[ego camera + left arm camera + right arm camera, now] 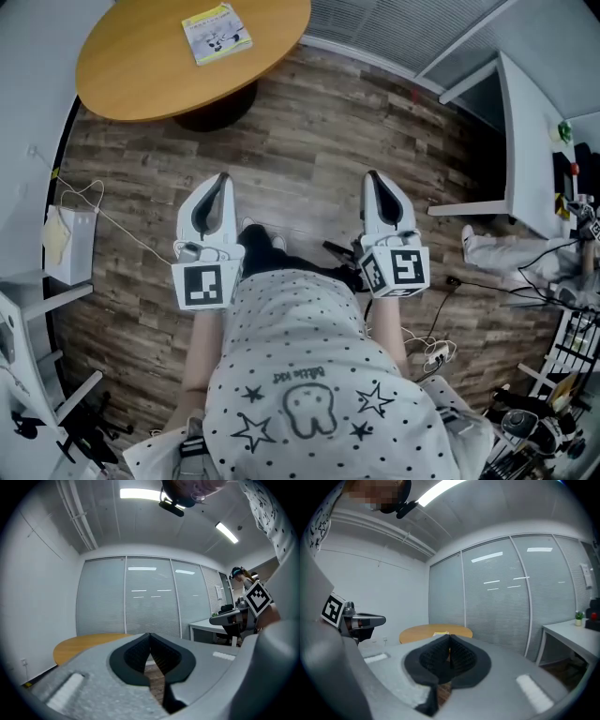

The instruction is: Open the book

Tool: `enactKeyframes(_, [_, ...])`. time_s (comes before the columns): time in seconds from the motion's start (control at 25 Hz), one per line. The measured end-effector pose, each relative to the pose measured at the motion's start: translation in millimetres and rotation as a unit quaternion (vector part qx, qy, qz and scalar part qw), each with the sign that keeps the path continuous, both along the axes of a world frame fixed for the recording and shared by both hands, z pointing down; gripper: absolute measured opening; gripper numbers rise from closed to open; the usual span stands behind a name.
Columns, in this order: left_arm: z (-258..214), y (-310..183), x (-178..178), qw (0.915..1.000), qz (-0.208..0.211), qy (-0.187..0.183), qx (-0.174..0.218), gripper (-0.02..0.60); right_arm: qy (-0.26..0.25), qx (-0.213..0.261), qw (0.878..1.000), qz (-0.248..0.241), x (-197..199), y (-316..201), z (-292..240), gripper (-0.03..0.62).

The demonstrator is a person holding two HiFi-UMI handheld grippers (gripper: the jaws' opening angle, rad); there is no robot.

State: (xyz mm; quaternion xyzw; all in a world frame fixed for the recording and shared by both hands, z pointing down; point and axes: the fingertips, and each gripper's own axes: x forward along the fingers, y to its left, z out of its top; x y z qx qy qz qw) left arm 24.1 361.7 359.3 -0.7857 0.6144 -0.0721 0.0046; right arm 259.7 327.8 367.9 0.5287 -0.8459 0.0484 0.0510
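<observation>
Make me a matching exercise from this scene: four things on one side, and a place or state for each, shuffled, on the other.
Things:
1 book
2 left gripper
3 white desk
4 white bag

Place or state:
A far right of the head view
B shut, nothing between its fingers
C closed, lying on the round table
D on the floor, far left

Pairs: 1-C, 2-B, 3-A, 4-D

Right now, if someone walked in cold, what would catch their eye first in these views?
The yellowish book lies closed on the round wooden table, top left of the head view. Nearer, the left gripper and right gripper point side by side over the plank floor, jaws together and empty, short of the table.
</observation>
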Motion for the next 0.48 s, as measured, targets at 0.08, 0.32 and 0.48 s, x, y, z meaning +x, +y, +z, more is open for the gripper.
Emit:
enactKeyframes(0.08, [3,-1,-1,1.0,-0.001,0.002,-0.007,0.009,0.002,-0.003,1.0,-0.001,0,1,3,0.005])
enactKeyframes(0.32, [-4,-12,0,0.9998,0.016,0.006,0.012,0.009,-0.009,-0.002,1.0,-0.028,-13,1,3,0.003])
enactKeyframes(0.48, [0,-26,6,0.9992,0.039,0.004,0.004,0.009,0.006,-0.015,0.999,-0.035,-14,-11,10,0.005])
